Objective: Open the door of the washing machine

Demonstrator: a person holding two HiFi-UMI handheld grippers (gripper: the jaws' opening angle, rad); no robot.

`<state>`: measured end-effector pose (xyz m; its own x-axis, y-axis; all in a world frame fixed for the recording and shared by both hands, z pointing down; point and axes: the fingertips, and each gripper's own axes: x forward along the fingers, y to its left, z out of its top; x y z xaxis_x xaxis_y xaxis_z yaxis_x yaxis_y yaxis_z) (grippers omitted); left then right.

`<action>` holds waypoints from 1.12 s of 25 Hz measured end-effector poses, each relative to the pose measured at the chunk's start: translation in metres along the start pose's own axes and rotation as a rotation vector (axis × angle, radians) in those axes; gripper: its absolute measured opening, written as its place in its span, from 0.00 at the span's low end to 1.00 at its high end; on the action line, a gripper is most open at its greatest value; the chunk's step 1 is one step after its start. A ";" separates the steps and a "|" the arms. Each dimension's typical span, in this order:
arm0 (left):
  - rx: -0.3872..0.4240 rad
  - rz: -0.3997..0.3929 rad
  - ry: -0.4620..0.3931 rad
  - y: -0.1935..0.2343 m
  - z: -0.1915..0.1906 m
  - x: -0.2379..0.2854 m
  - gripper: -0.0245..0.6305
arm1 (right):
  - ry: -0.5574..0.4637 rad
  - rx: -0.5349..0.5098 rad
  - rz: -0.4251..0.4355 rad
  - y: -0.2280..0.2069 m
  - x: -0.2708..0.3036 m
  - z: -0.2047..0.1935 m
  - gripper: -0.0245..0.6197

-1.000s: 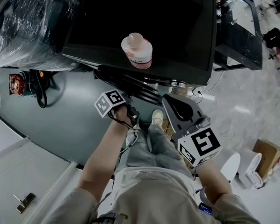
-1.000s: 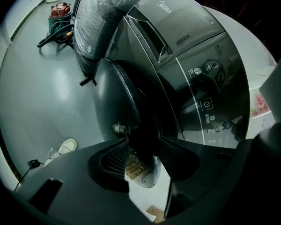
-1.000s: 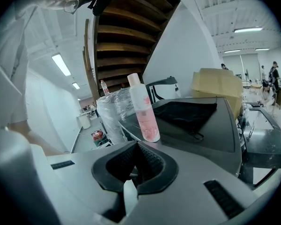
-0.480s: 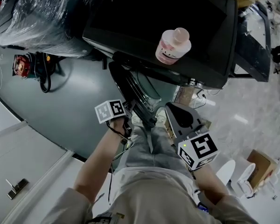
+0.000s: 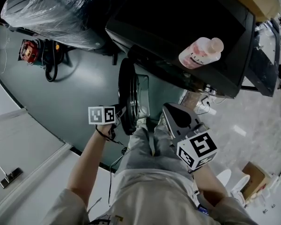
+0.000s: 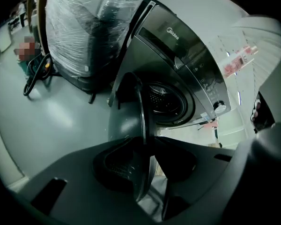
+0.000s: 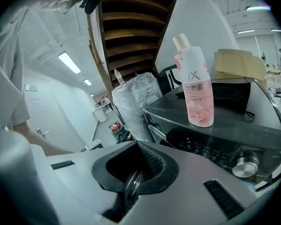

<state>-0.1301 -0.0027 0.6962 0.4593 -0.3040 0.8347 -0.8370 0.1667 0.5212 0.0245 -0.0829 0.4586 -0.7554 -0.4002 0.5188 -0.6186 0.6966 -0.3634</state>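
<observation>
The dark washing machine [image 5: 187,27] has its round door [image 5: 127,95] swung out, edge-on towards me. In the left gripper view the door [image 6: 126,111] stands clear of the drum opening [image 6: 164,100]. The door's rim runs between the jaws of my left gripper [image 6: 147,142], which are closing; a gap still shows beside the rim. In the head view my left gripper [image 5: 118,112] sits at the door's near edge. My right gripper [image 5: 167,109] hangs right of the door, its jaws together on nothing, and faces the machine's front [image 7: 215,144].
A pink bottle [image 5: 200,53] lies on the machine's top. A plastic-wrapped appliance [image 5: 61,13] stands left of the machine, with a red tool and cables [image 5: 30,50] on the floor. A cardboard box [image 5: 250,175] sits at the right. My legs [image 5: 145,149] are just below the door.
The door has swung from nearly shut to wide open. My left gripper has moved left with the door's edge and rolled. The right gripper shifted slightly.
</observation>
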 end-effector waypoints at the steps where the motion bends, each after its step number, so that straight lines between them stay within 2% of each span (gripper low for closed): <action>1: 0.038 0.012 0.004 0.009 0.000 -0.005 0.28 | 0.005 -0.005 0.007 0.002 0.002 0.000 0.08; 7: 0.229 0.097 0.060 0.061 0.013 -0.031 0.28 | 0.030 -0.020 0.009 0.004 0.014 -0.001 0.08; 16: 0.439 0.208 0.112 0.121 0.044 -0.062 0.27 | 0.041 -0.077 -0.002 0.002 0.030 0.007 0.08; 22: 0.555 0.302 0.107 0.149 0.072 -0.075 0.27 | 0.044 -0.092 -0.007 0.000 0.041 0.011 0.08; 28: 0.621 0.367 0.078 0.171 0.095 -0.085 0.27 | 0.059 -0.108 0.014 0.011 0.053 0.007 0.08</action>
<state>-0.3407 -0.0370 0.6974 0.1171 -0.2595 0.9586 -0.9452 -0.3254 0.0273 -0.0239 -0.1004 0.4766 -0.7479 -0.3560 0.5603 -0.5786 0.7633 -0.2874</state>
